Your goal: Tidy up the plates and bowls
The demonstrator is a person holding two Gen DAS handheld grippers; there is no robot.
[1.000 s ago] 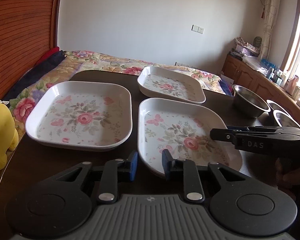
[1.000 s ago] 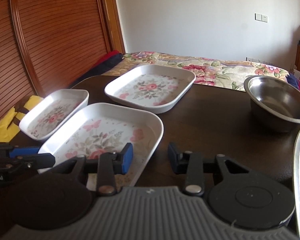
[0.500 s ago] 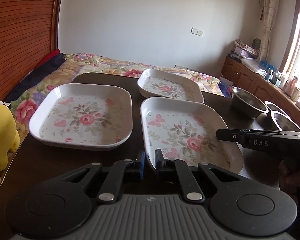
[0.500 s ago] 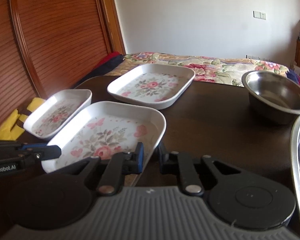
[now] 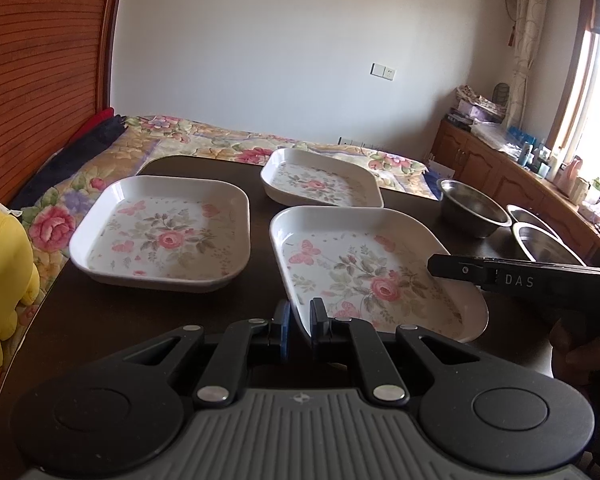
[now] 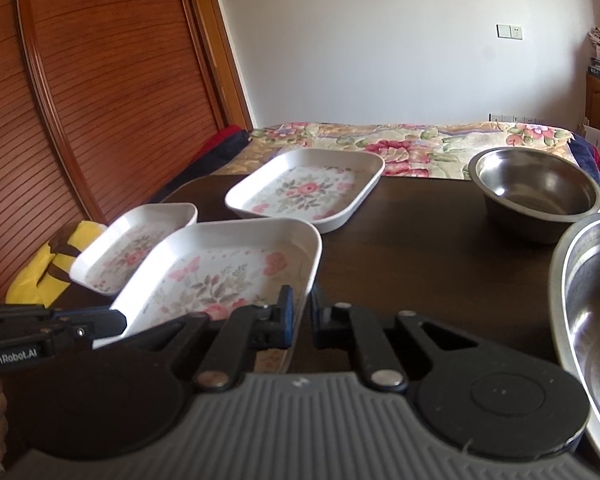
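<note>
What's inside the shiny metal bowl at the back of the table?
Nothing that shows. The metal bowl looks empty: just bare steel on the far wall and most of the bottom. Its near wall hides the closest bit of the bottom.

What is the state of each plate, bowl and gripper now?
Near plate: gripped at its rim by both grippers.
Left plate: flat on table, empty.
Far plate: flat, empty.
Steel bowl: upright, empty.
Left gripper: shut on near plate.
Right gripper: shut on near plate.
</note>
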